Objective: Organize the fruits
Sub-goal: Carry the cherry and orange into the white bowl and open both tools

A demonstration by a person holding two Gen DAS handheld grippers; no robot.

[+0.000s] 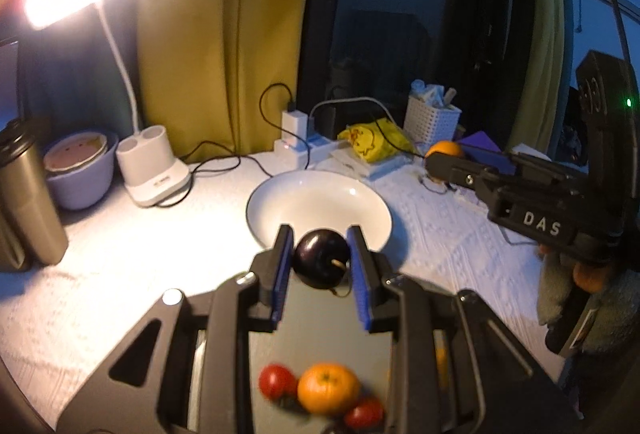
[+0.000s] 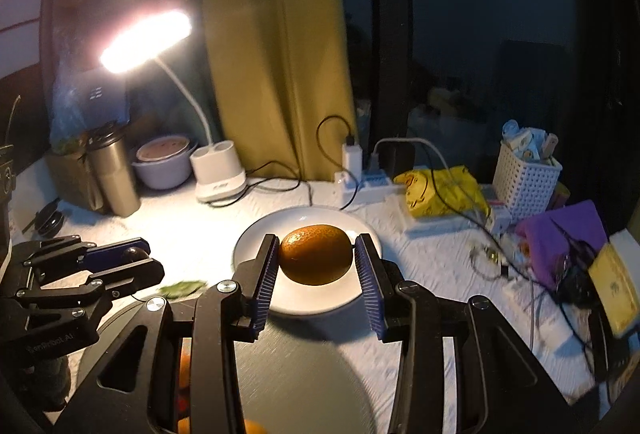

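Observation:
My left gripper [image 1: 320, 258] is shut on a dark purple plum [image 1: 321, 257] and holds it above the near rim of the white plate [image 1: 304, 201]. My right gripper [image 2: 316, 254] is shut on an orange [image 2: 316, 254] and holds it over the same white plate [image 2: 320, 300]. In the left wrist view the right gripper [image 1: 444, 163] reaches in from the right with the orange [image 1: 445, 147] at its tip. In the right wrist view the left gripper [image 2: 132, 258] shows at the left with the plum [image 2: 134, 253]. A dark tray [image 1: 320, 322] below holds an orange [image 1: 328, 388] and two tomatoes [image 1: 277, 381].
A lit desk lamp [image 1: 154, 169], a steel tumbler [image 1: 26, 201] and a lilac bowl [image 1: 80, 169] stand at the back left. A power strip with cables [image 1: 304, 145], a yellow bag [image 1: 372, 141], a white basket [image 1: 430, 119] and purple clutter [image 2: 560, 238] fill the back right.

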